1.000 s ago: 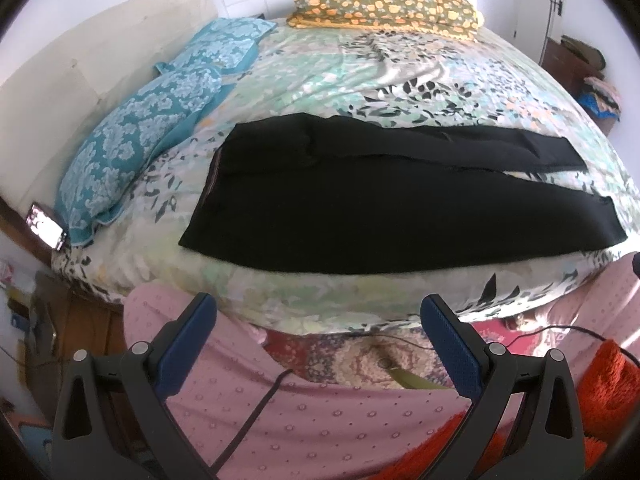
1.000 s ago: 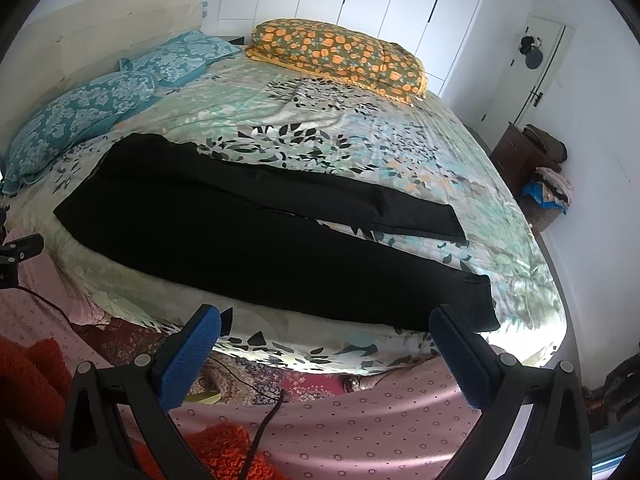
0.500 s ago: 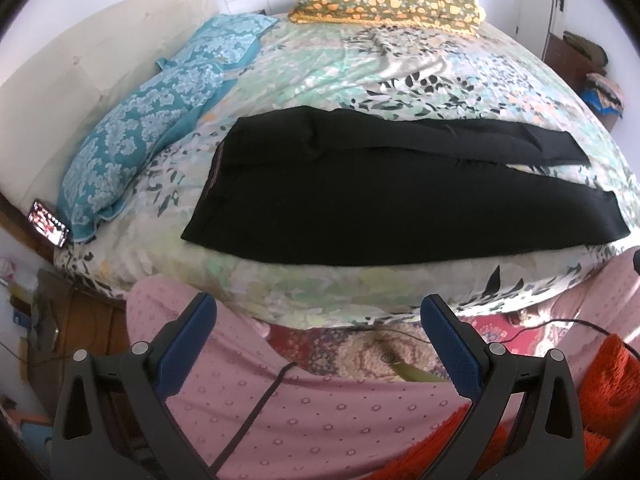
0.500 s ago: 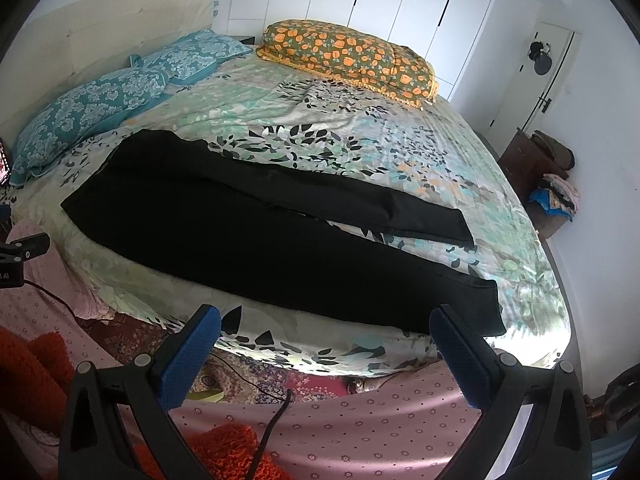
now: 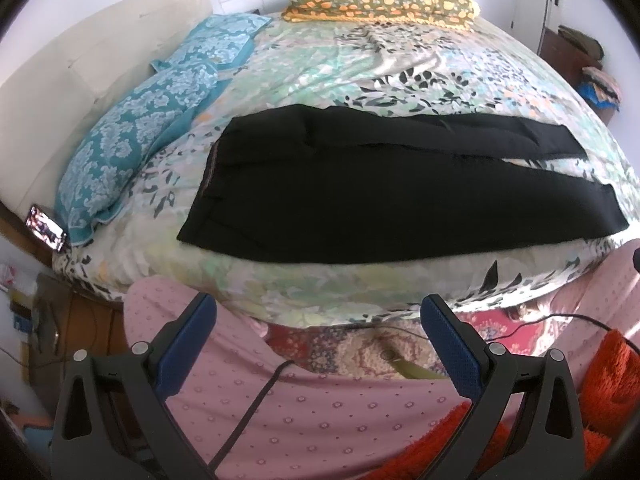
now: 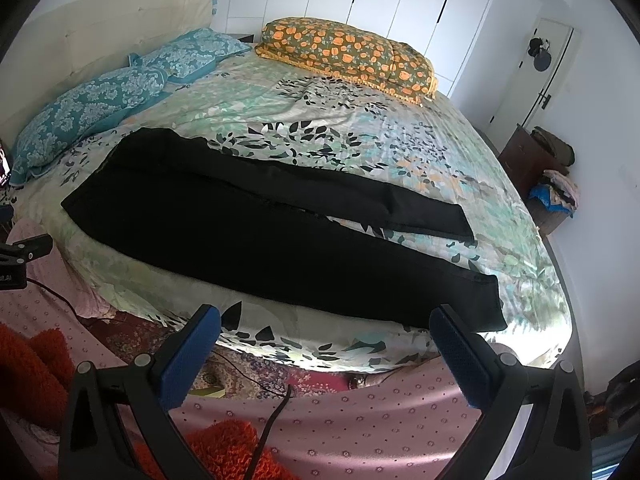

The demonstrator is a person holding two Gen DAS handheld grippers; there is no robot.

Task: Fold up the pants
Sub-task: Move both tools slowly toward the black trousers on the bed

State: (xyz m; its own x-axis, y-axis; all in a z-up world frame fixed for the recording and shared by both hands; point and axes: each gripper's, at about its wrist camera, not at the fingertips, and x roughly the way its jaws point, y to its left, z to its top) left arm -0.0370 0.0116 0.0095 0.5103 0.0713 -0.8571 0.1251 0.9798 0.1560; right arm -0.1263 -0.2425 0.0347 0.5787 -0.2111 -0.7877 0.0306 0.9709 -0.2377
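Left gripper [image 5: 318,312]: jaws wide apart, blue pads [image 5: 188,340] bare, holding and touching nothing; it hangs off the near edge of the bed [image 5: 360,288], above pink dotted fabric [image 5: 320,408]. Right gripper [image 6: 326,324]: jaws likewise spread wide, empty, poised off the same edge of the bed. Black pants [image 5: 380,192] lie flat and unfolded on the floral bedspread [image 6: 360,140] along the near side of the bed, waistband toward the headboard [image 5: 80,64], the two legs parted slightly at the cuffs. Two teal pillows [image 5: 132,132] rest against the headboard; an orange-flowered pillow [image 6: 352,56] sits on the far side of the bed. A phone [image 5: 46,228] lies beside the nearer teal pillow. A black cable [image 5: 256,404] crosses the pink fabric between the left jaws.
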